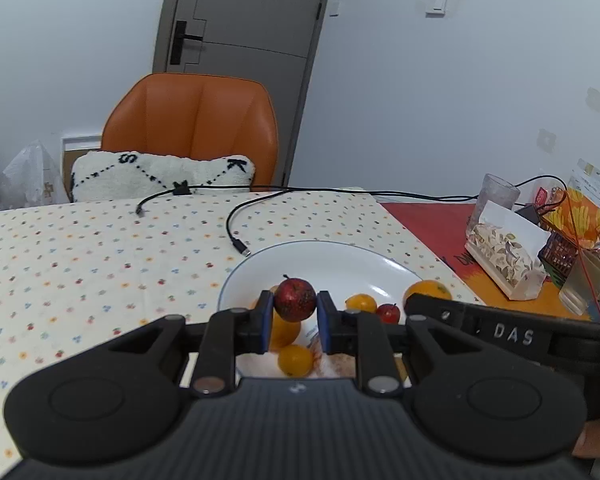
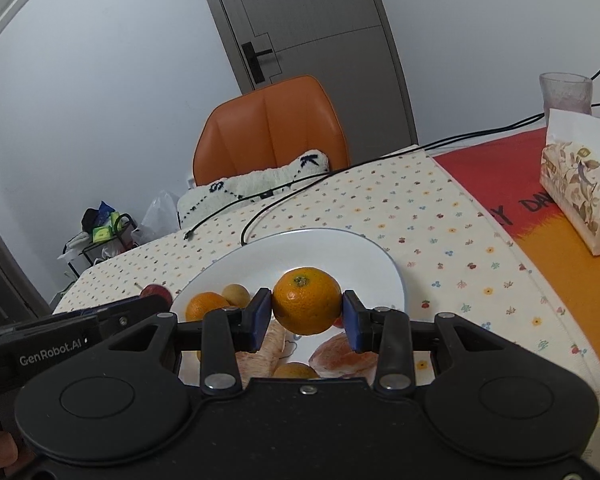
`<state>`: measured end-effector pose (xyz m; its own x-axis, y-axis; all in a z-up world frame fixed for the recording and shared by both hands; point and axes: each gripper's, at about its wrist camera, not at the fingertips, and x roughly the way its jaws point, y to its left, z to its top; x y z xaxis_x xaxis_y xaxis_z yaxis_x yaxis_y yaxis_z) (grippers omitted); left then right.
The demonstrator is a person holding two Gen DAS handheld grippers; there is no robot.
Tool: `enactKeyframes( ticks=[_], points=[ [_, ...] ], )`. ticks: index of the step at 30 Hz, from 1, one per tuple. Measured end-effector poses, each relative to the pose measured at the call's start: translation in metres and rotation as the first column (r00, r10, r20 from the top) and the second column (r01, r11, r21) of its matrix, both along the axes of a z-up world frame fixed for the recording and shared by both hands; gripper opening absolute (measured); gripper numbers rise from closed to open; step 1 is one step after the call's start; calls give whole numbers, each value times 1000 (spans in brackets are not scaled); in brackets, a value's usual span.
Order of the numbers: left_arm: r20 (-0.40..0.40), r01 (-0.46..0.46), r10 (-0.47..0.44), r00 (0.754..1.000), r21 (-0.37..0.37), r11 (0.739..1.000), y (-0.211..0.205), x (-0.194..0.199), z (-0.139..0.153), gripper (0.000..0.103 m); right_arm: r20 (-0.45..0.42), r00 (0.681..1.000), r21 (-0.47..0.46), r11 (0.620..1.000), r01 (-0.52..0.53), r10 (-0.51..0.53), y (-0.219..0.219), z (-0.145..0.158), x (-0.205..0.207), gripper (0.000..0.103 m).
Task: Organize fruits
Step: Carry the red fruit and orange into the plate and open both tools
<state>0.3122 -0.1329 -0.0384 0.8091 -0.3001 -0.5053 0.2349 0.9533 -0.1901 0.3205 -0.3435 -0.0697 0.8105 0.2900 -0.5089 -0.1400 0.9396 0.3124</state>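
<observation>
Left tongs are pinching a dark red apple, blue pads tight on either side, and it hangs just above the white plate. Right tongs are clamped on an orange, stem end up, held over the same plate from the other side.

Down on the plate in the left view: a small orange fruit right under the tongs, a bigger orange one behind the apple, another small orange one and a small red fruit off to the right. The right tongs' orange peeks in at the plate's right edge, above the black body of that tool.

From the right view, another orange and a pale yellowish fruit sit at the plate's left side, with the left tongs' apple just showing beyond the rim.

The plate rests on a flower-dotted cloth covering the table. A black cable loops across the cloth, its plug touching the plate's far rim. Behind the table, an orange chair with a white cushion. To the right, a patterned paper bag and a glass stand on an orange-red mat, well apart from the plate.
</observation>
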Motion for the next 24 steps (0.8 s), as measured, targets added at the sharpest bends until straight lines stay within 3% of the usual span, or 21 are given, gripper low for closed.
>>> enactKeyframes(
  ticks=[13,24],
  points=[
    [-15,47,-46,999,18,999,-24,23,-6,21,18,1000,6,1000,19,-19,-10,1,-4,41],
    [-5,1,-1,1000,3,1000,-11,12,7,27,30,999,31,999,41,-42,-22,4,-14,41]
  ],
)
